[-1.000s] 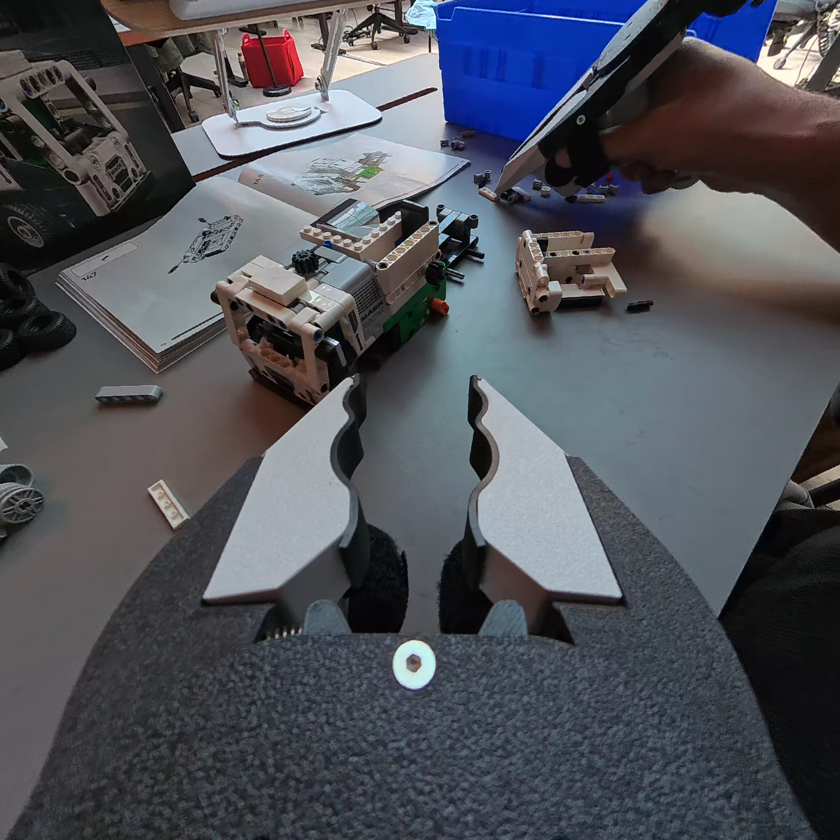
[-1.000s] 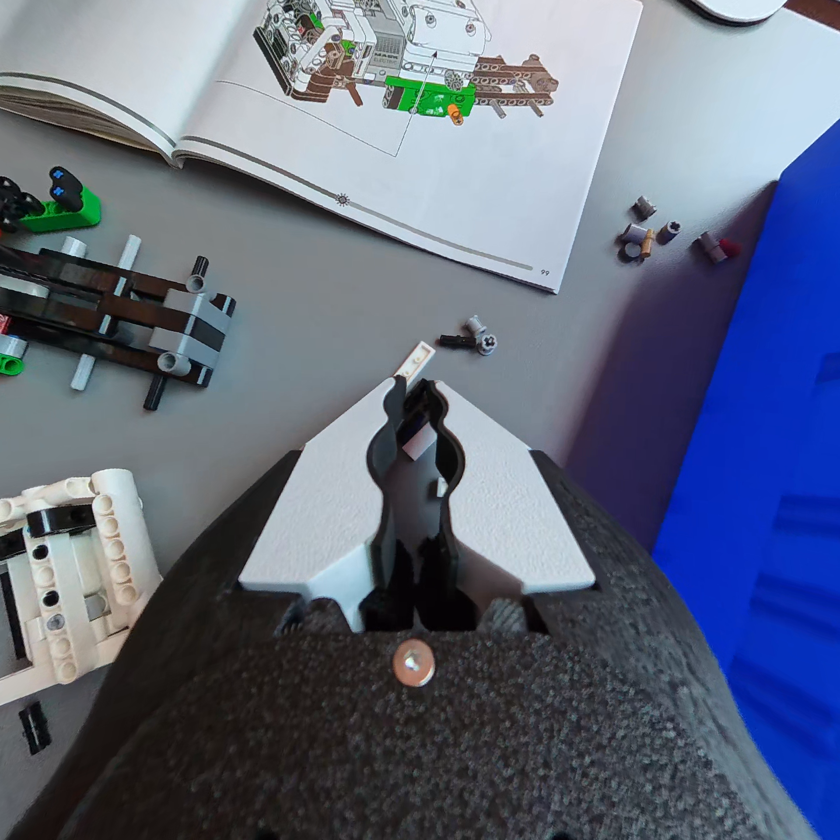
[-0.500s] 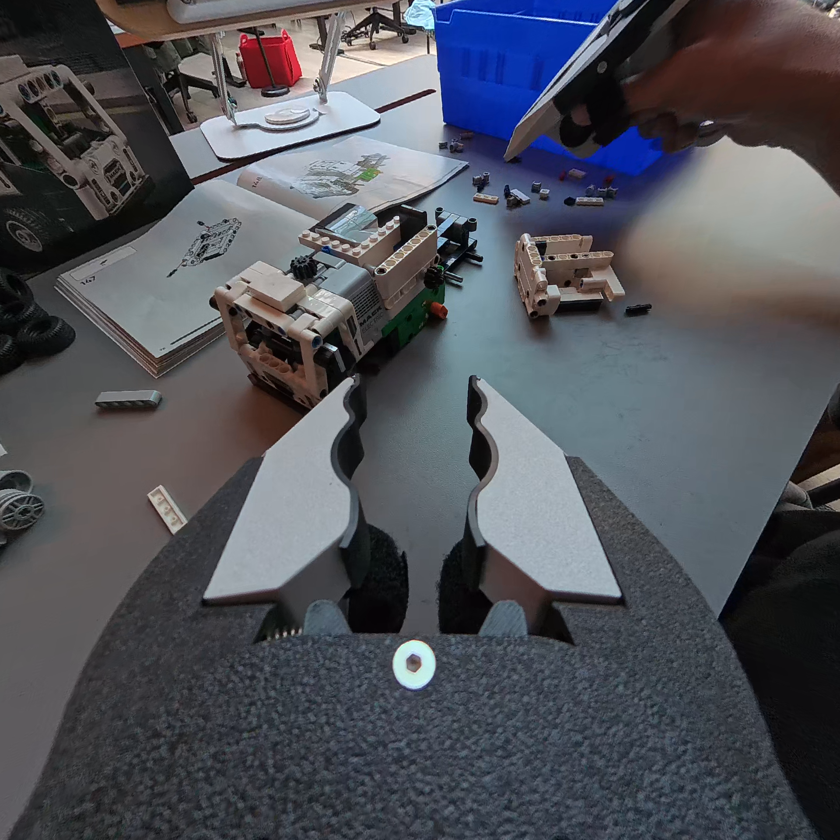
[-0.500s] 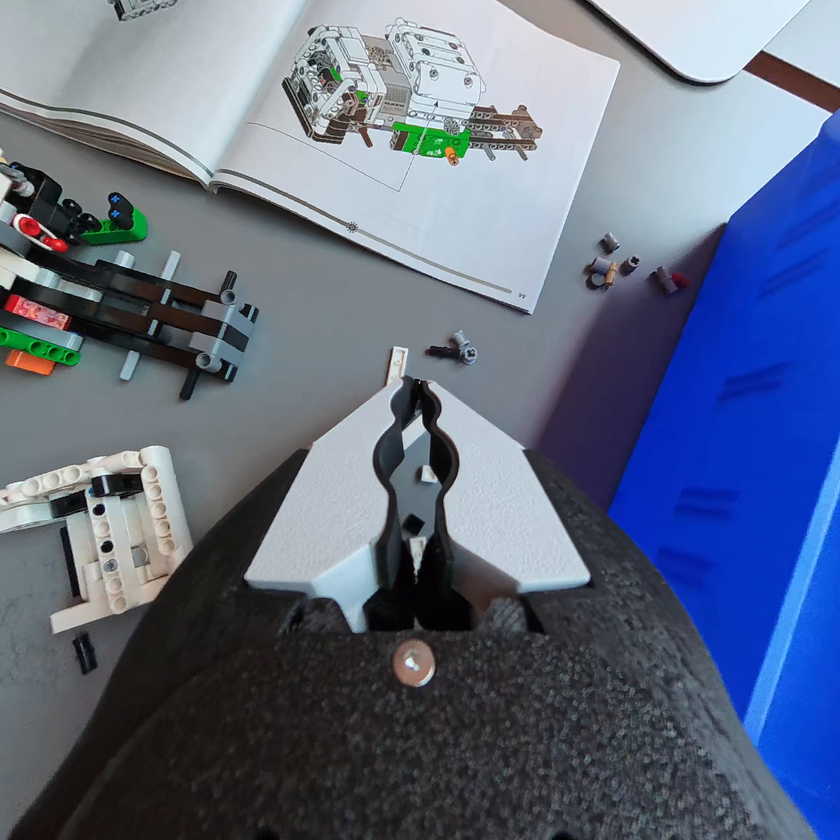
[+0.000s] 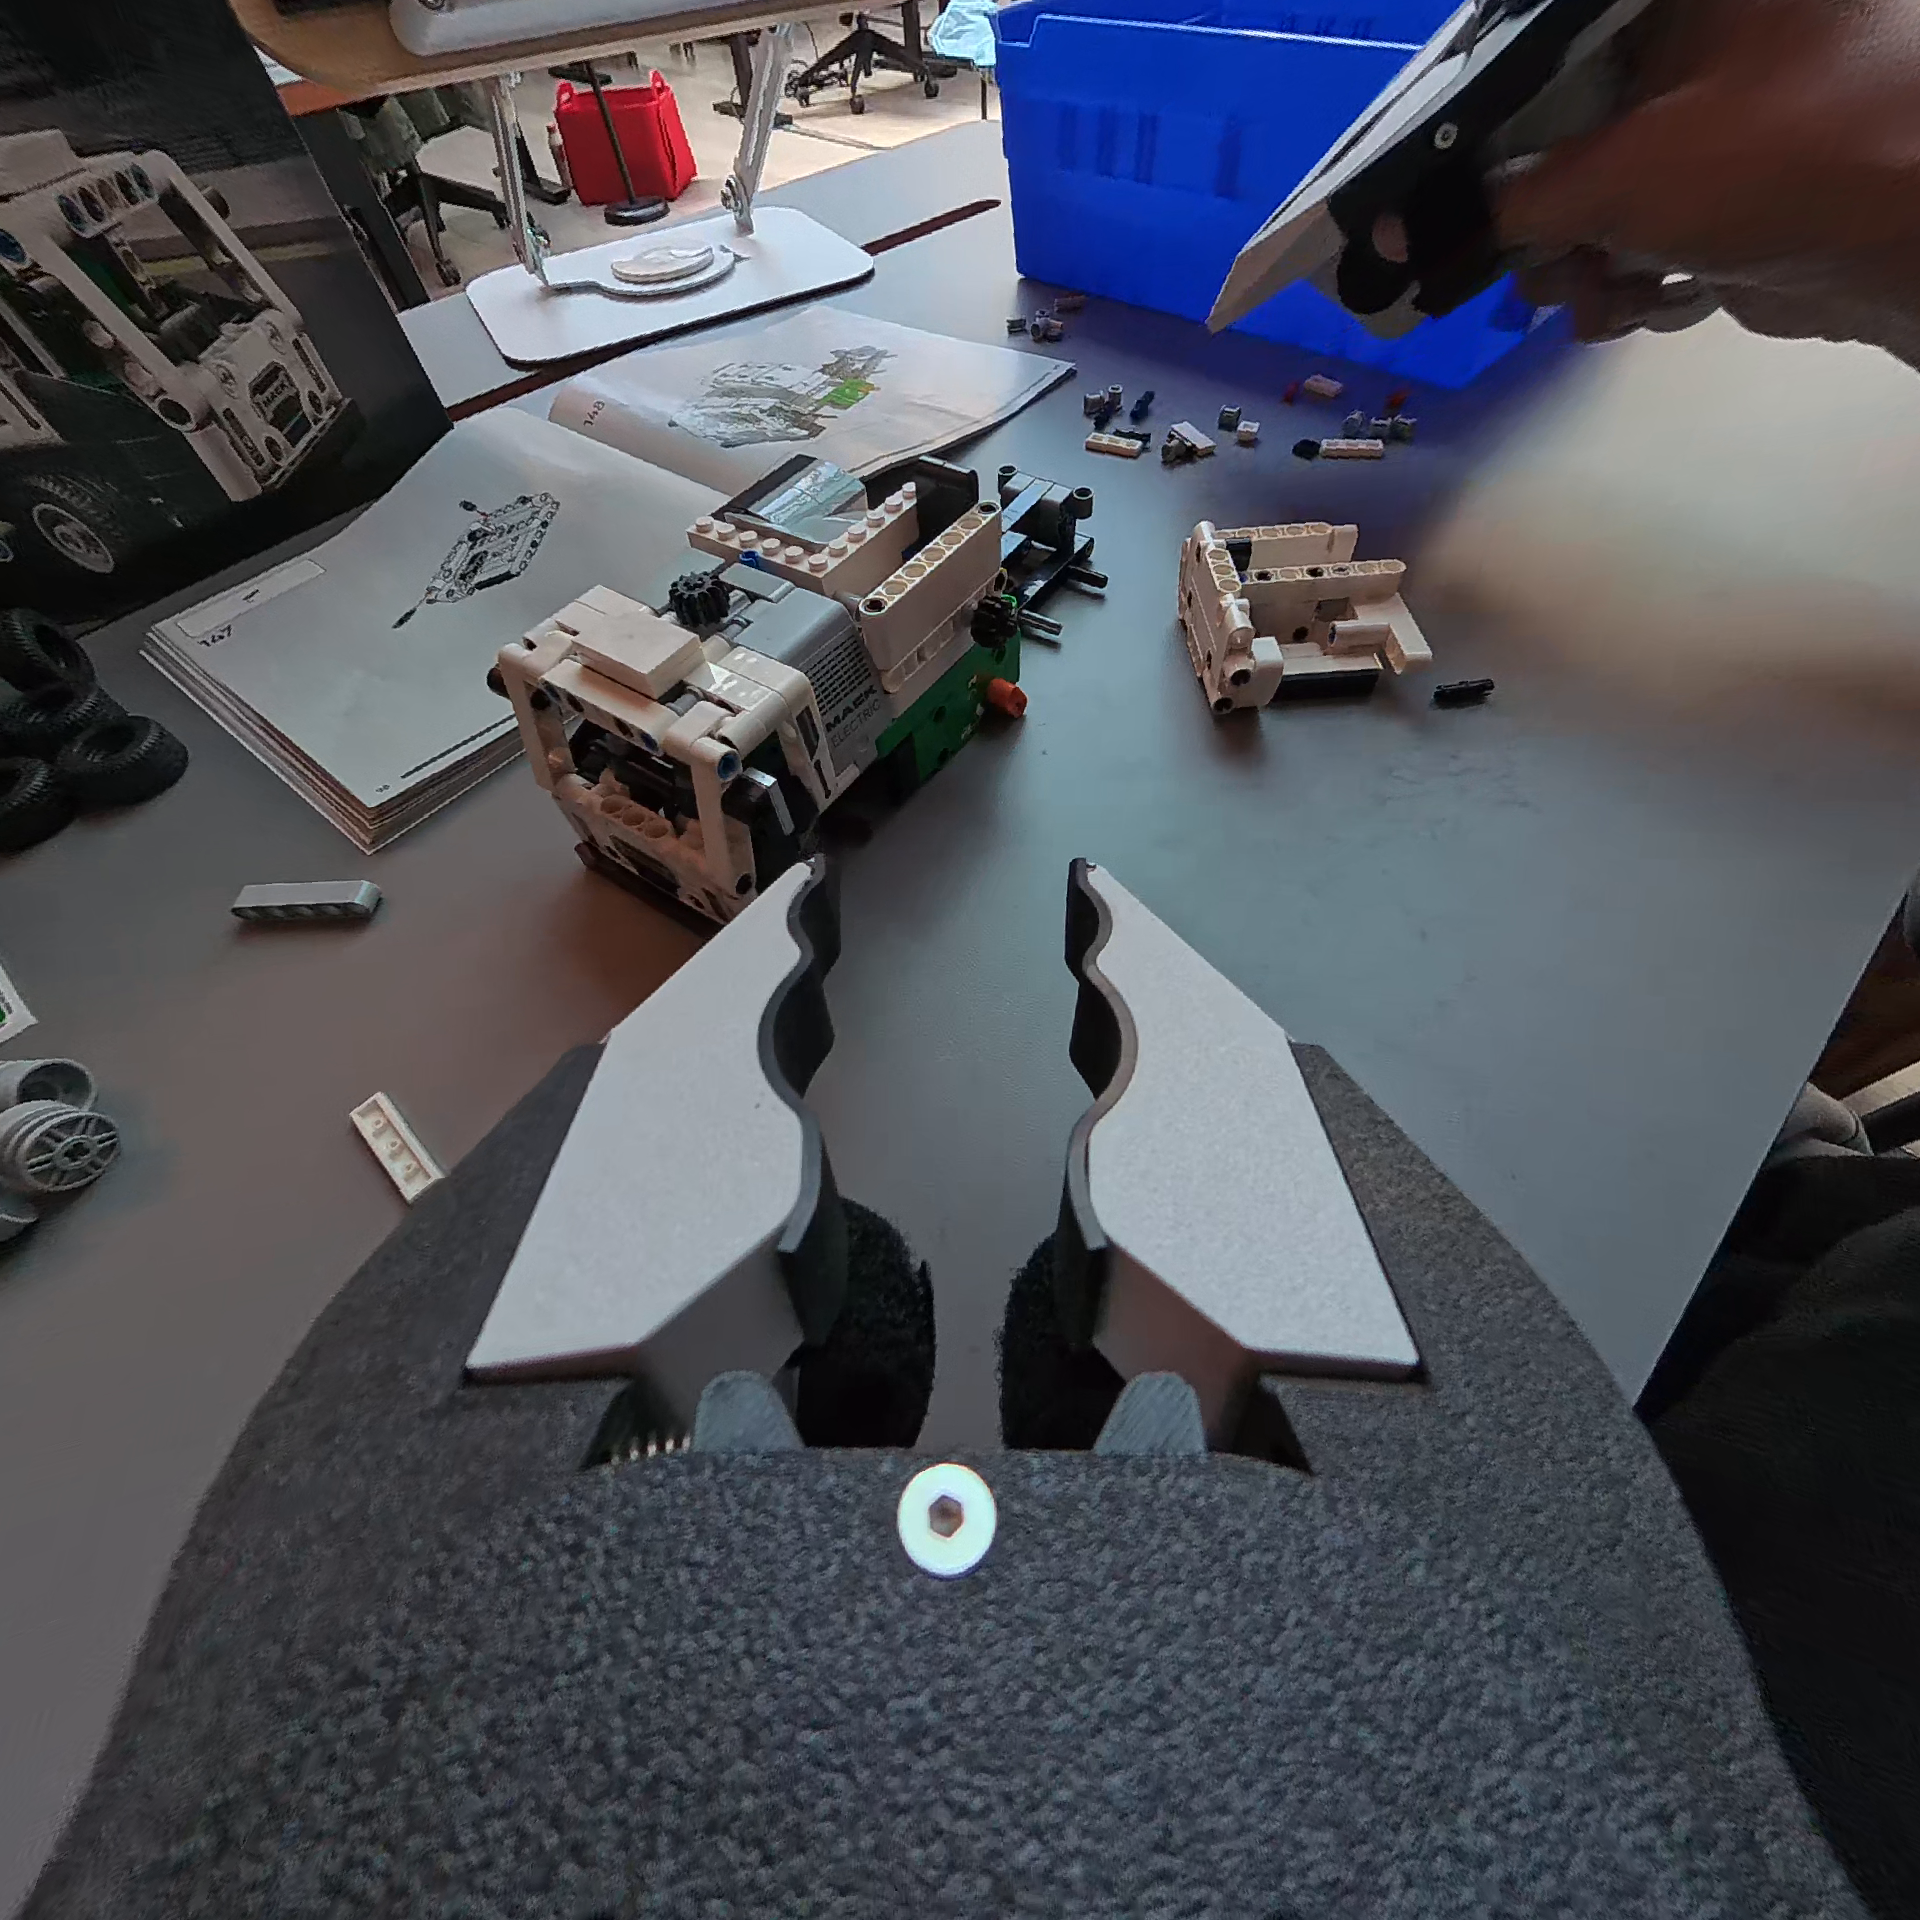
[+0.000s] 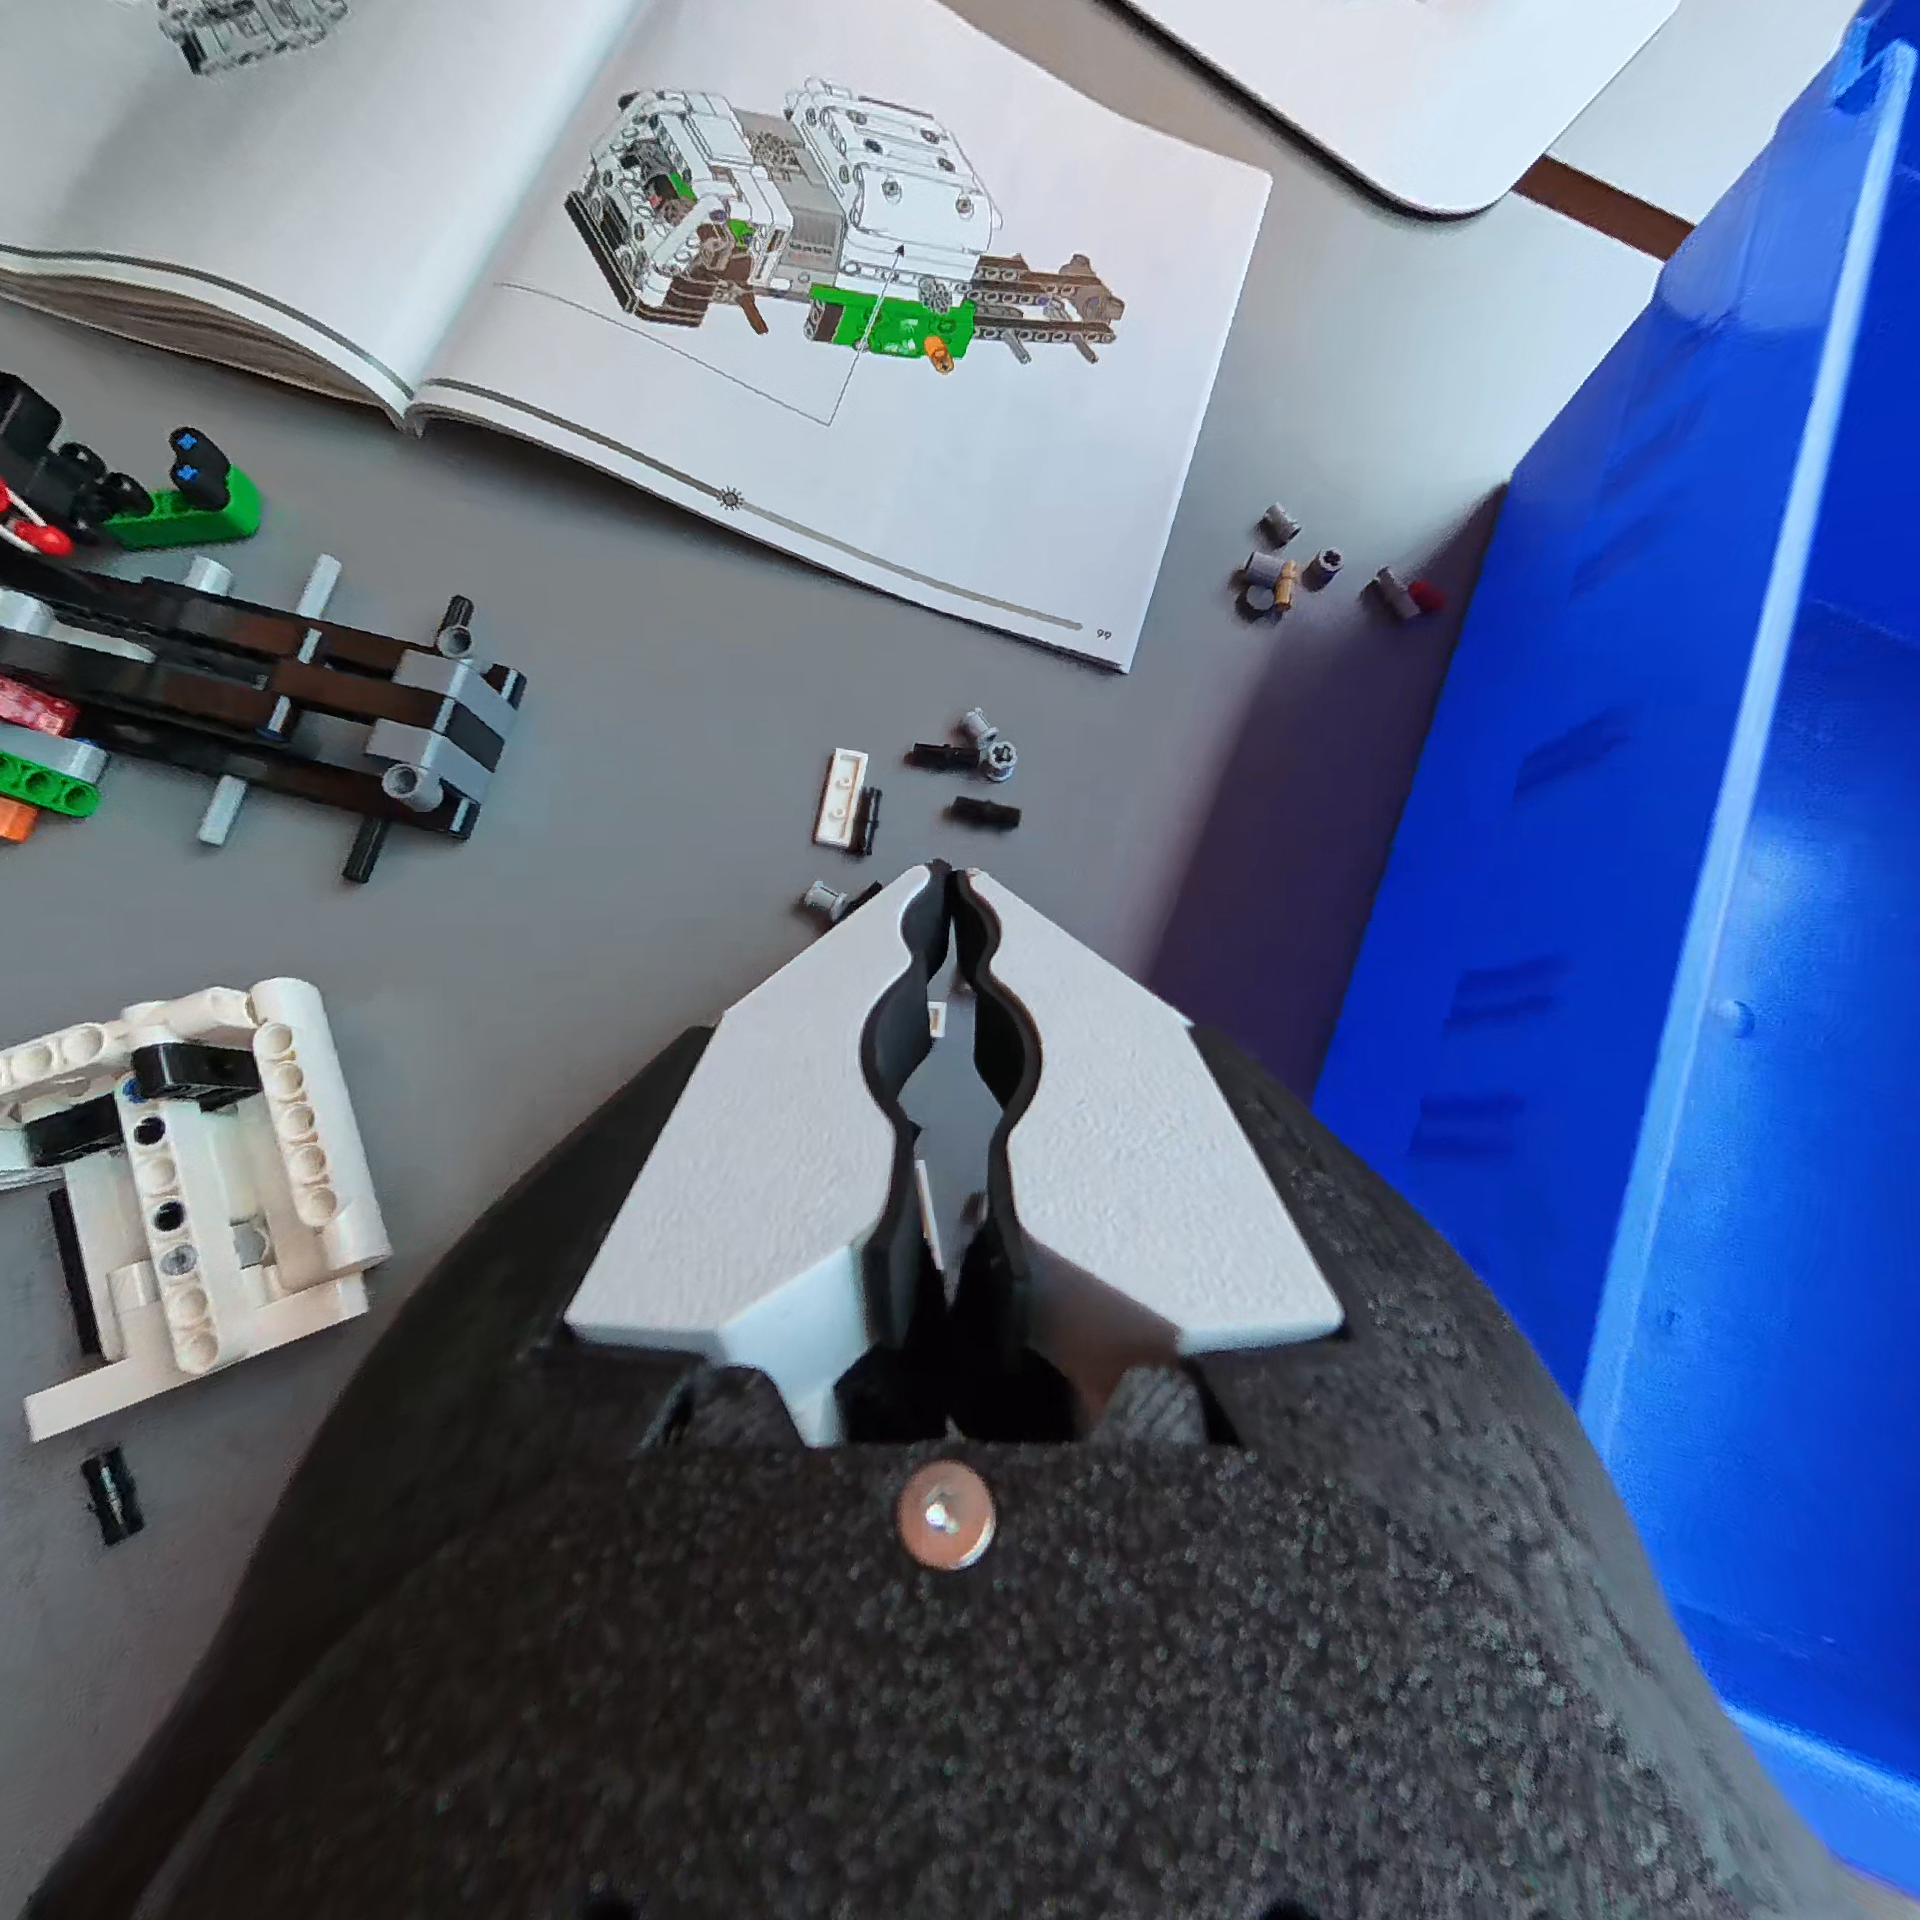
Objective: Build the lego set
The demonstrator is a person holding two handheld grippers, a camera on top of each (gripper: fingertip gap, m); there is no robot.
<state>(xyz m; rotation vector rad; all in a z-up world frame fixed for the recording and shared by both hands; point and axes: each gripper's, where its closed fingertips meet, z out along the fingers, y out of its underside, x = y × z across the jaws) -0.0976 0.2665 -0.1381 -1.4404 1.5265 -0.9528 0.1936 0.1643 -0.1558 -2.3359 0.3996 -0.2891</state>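
The part-built white, grey and green truck [image 5: 758, 686] stands on the dark table [image 5: 1351, 987], just beyond my left gripper [image 5: 951, 873], which is open and empty. A white sub-assembly [image 5: 1299, 613] lies to the truck's right; it also shows in the right wrist view [image 6: 208, 1174]. My right gripper [image 6: 951, 873] is shut, with nothing visible at its tips, and hovers above a small white plate [image 6: 844, 795] and black pins [image 6: 982, 812]. In the left wrist view it [image 5: 1226, 312] is held by a hand in front of the blue bin [image 5: 1143, 156].
The open instruction booklet [image 6: 935, 416] lies behind the truck's black chassis end [image 6: 312, 707]. The blue bin [image 6: 1662, 831] walls the right side. Loose small parts [image 5: 1195, 436], black tires [image 5: 73, 727], a grey beam [image 5: 307, 899], a white plate [image 5: 395, 1148] and grey hubs [image 5: 57, 1143] lie around. The small white plate [image 6: 844, 795] is closer to my right gripper, around 5 centimetres from its tips; the left tips are 30 centimetres off. It is also in sight in the left wrist view [image 5: 1113, 441]. Both grippers' tips are roughly 15 centimetres from the white sub-assembly [image 5: 1299, 613]. Seen from the right wrist view [image 6: 116, 1207] as well.
My right gripper has lifted and drawn back from the loose parts toward the blue bin, staying shut. My left gripper has stayed open and almost still.
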